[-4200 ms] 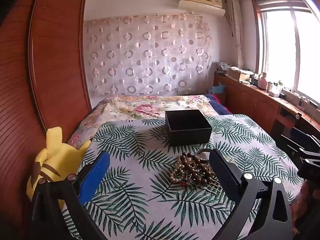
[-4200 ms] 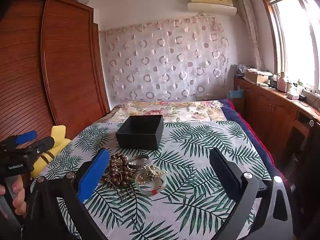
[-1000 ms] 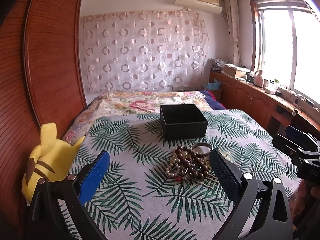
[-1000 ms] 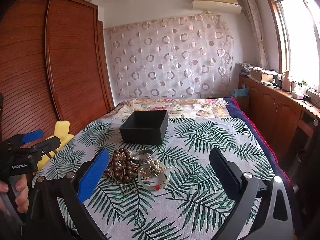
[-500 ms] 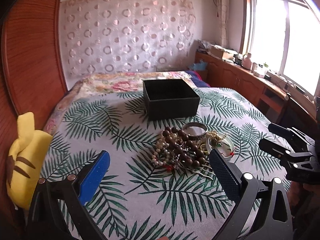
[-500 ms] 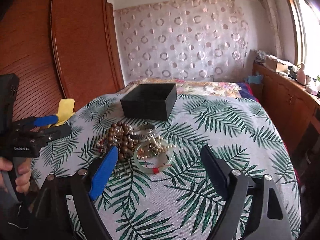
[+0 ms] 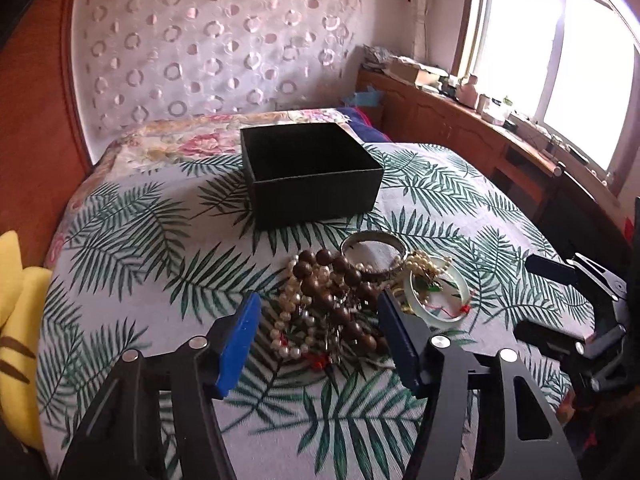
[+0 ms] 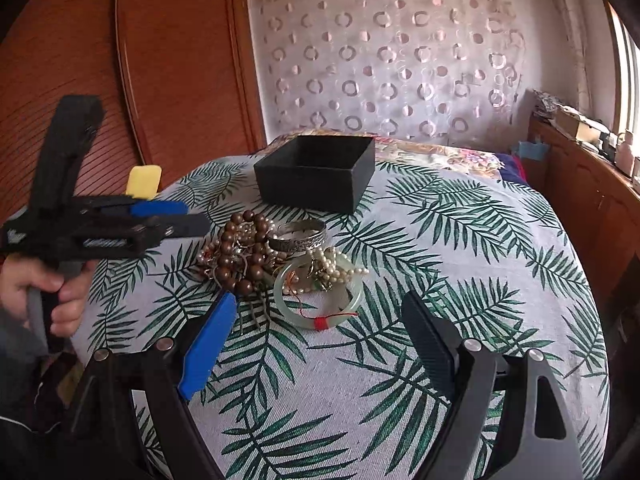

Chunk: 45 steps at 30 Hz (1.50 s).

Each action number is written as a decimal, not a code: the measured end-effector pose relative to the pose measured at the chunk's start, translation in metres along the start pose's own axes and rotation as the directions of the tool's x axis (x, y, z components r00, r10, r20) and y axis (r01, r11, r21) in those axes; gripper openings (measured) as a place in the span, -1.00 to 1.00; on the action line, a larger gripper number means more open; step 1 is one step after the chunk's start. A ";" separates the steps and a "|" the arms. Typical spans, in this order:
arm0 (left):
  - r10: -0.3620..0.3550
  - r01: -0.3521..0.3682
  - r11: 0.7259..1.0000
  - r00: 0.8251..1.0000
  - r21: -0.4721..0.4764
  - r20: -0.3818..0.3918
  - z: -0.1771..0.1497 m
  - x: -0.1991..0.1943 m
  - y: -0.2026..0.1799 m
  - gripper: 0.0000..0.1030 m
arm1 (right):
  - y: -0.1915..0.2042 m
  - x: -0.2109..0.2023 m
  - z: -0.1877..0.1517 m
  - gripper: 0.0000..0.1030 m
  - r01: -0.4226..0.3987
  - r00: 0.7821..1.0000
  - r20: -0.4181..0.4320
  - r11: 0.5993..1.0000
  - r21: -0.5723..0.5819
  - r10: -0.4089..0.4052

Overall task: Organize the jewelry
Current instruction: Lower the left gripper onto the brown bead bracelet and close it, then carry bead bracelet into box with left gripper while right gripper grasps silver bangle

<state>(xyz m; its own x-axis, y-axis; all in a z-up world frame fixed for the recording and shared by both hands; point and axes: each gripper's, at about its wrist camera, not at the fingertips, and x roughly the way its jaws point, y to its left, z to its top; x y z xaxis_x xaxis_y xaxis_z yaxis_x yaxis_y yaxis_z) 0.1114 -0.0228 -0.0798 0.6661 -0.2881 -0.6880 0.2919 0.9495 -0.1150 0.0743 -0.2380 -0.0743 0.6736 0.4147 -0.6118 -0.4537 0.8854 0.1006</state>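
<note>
Tangled jewelry pile [image 7: 352,296] lay just beyond the left gripper's fingers [image 7: 236,340]; open black box [image 7: 310,172] stood farther ahead, empty.

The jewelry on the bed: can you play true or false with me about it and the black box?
1. The black box is open on top. True.
2. The brown bead bracelet is already inside the box. False: it lies in the pile on the leaf-print cloth, in front of the box.
3. The pale green bangle has a bit of red thread on it. True.
4. The left gripper is squeezing a pearl necklace. False: it is open and holds nothing; the pearls lie in the pile.
5. The silver bangle sits between the box and the green bangle. True.
</note>
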 end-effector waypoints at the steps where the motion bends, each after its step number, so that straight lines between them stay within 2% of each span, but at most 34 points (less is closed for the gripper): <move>1: -0.009 0.009 1.000 1.000 -0.002 -0.007 0.002 0.004 0.001 0.00 | 0.000 0.001 0.000 0.68 -0.003 1.000 -0.004 1.000 -0.002 0.003; 4: -0.013 0.012 1.000 0.999 -0.018 -0.038 0.009 0.017 0.006 -0.27 | -0.001 0.005 0.001 0.68 -0.008 1.000 -0.016 1.000 -0.009 0.008; 6: -0.024 0.022 0.999 0.998 -0.032 -0.051 0.013 0.024 0.010 -0.37 | -0.001 0.005 0.003 0.68 -0.008 1.000 -0.017 1.000 -0.013 0.007; 15: -0.067 0.056 0.995 0.990 -0.084 -0.123 0.025 0.051 0.024 -0.45 | -0.001 0.010 0.010 0.68 -0.020 1.000 -0.024 1.000 -0.021 0.020; 17: -0.075 0.061 0.993 0.988 -0.103 -0.135 0.026 0.055 0.027 -0.60 | 0.001 0.012 0.014 0.68 -0.024 0.999 -0.023 0.999 -0.031 0.024; 18: -0.091 0.075 0.990 0.986 -0.116 -0.138 0.025 0.056 0.029 -0.76 | 0.001 0.013 0.016 0.68 -0.027 0.999 -0.023 0.999 -0.037 0.026; 21: -0.113 0.098 0.988 0.986 -0.120 -0.124 0.025 0.053 0.033 -0.76 | 0.003 0.018 0.022 0.68 -0.029 0.999 -0.029 0.998 -0.054 0.027; 26: -0.095 0.088 0.993 0.992 -0.081 -0.085 0.027 0.037 0.029 -0.76 | 0.004 0.035 0.028 0.68 -0.035 0.998 -0.059 0.996 -0.084 0.031; 34: -0.112 0.113 0.992 0.994 -0.056 0.022 0.043 -0.008 0.029 -0.77 | 0.005 0.072 0.046 0.68 -0.053 0.992 -0.117 0.991 -0.126 0.038; 41: -0.091 0.095 0.995 0.991 -0.031 0.100 0.054 -0.043 0.031 -0.77 | 0.005 0.103 0.058 0.68 -0.110 0.979 -0.185 0.987 -0.115 0.087; 45: -0.065 0.068 0.997 0.991 -0.021 0.121 0.058 -0.052 0.033 -0.77 | 0.008 0.122 0.059 0.49 -0.137 0.963 -0.249 0.983 -0.123 0.103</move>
<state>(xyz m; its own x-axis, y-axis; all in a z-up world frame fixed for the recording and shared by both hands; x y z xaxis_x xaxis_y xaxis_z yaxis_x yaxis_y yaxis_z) 0.1259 0.0164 -0.0059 0.7236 -0.3625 -0.5874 0.3220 0.9300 -0.1772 0.1874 -0.1677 -0.1020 0.4564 0.4381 -0.7744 -0.6097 0.7879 0.0864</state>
